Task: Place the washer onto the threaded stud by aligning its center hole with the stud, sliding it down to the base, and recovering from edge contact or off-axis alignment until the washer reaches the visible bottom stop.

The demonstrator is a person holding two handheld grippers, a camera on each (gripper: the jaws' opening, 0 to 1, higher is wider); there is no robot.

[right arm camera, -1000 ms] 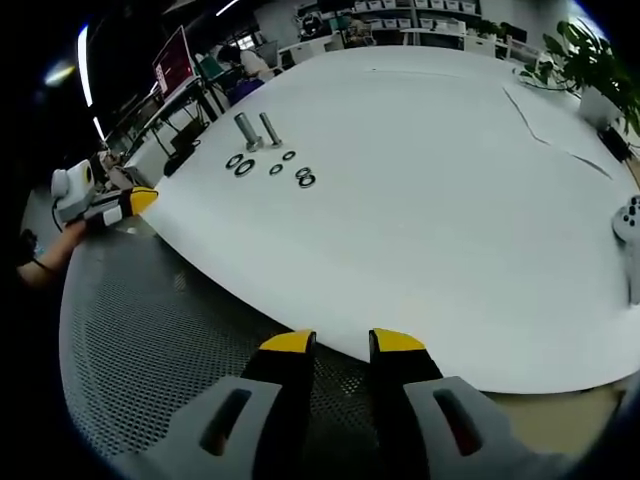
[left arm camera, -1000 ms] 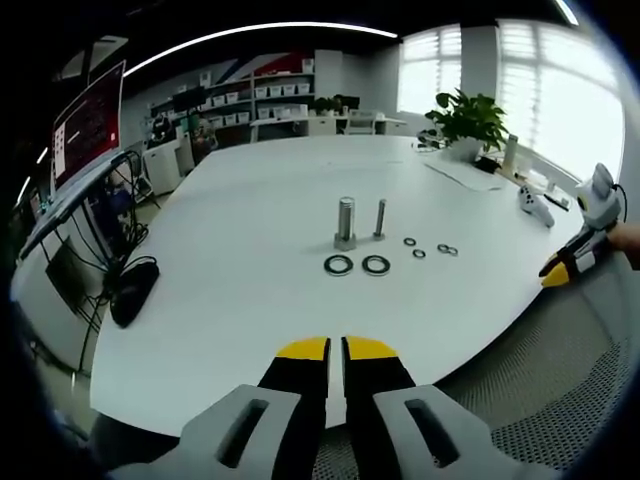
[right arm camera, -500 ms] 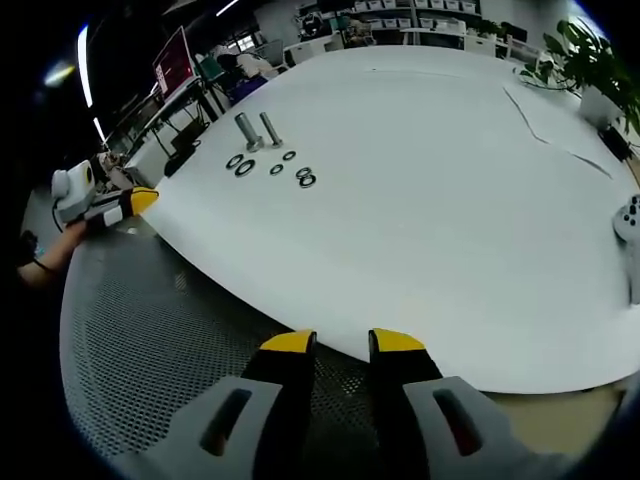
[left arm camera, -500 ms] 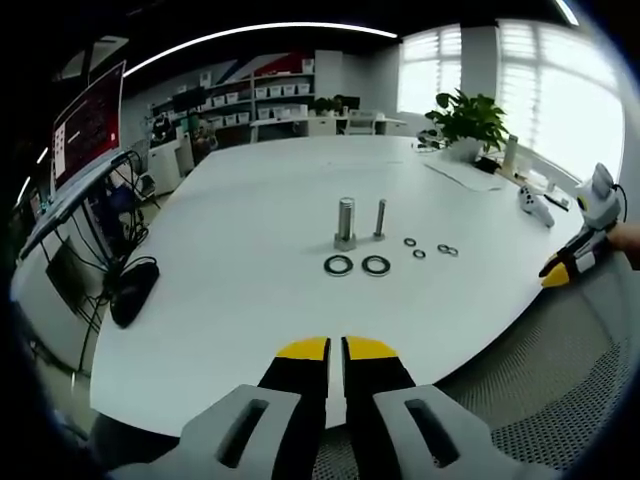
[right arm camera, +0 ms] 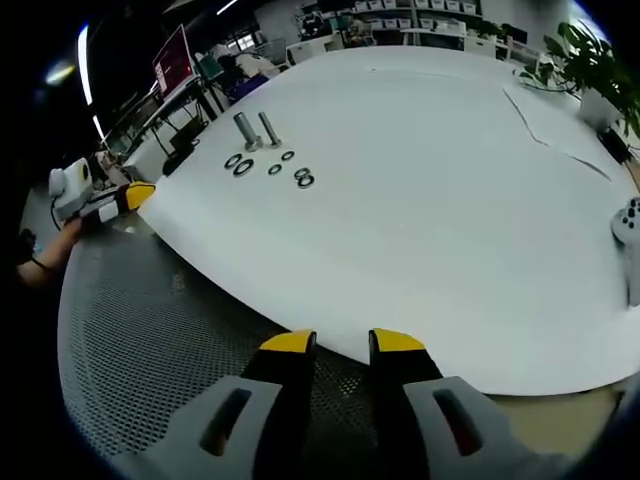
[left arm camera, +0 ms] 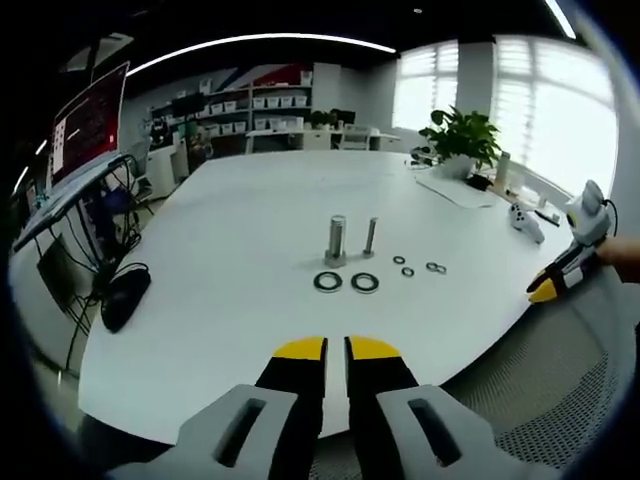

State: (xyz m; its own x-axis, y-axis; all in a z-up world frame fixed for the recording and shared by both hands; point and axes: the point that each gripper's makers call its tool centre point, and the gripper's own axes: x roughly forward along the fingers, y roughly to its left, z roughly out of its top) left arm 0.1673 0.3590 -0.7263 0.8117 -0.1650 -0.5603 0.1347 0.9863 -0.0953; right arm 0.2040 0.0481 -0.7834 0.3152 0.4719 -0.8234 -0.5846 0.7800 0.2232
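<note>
Washers lie loose on the white table (left arm camera: 230, 230), none on a stud yet: two large washers, the left large washer (left arm camera: 327, 282) and the right large washer (left arm camera: 364, 283), sit just at 6 o'clock of the two upright bolts, and a few small washers (left arm camera: 420, 268) trail off toward 3 o'clock. The thick stud (left arm camera: 336, 241) stands beside the thin stud (left arm camera: 370, 237), near each other.

Left gripper (left arm camera: 335, 349) hangs back over the table's near edge, jaws nearly together with a thin slit between them and nothing held. Right gripper (right arm camera: 343, 343) sits off the table above a perforated grey surface (right arm camera: 150, 350), jaws slightly parted, also empty (its yellow tip appears at 3 o'clock in the left gripper view).

Main risks, as I judge them: flat washers on a smooth top are hard to pinch and may skid away; a small washer could be matched to the thick stud and jam on its tip; a tilted washer may catch on the threads; and a sideways nudge could topple a free-standing bolt.
</note>
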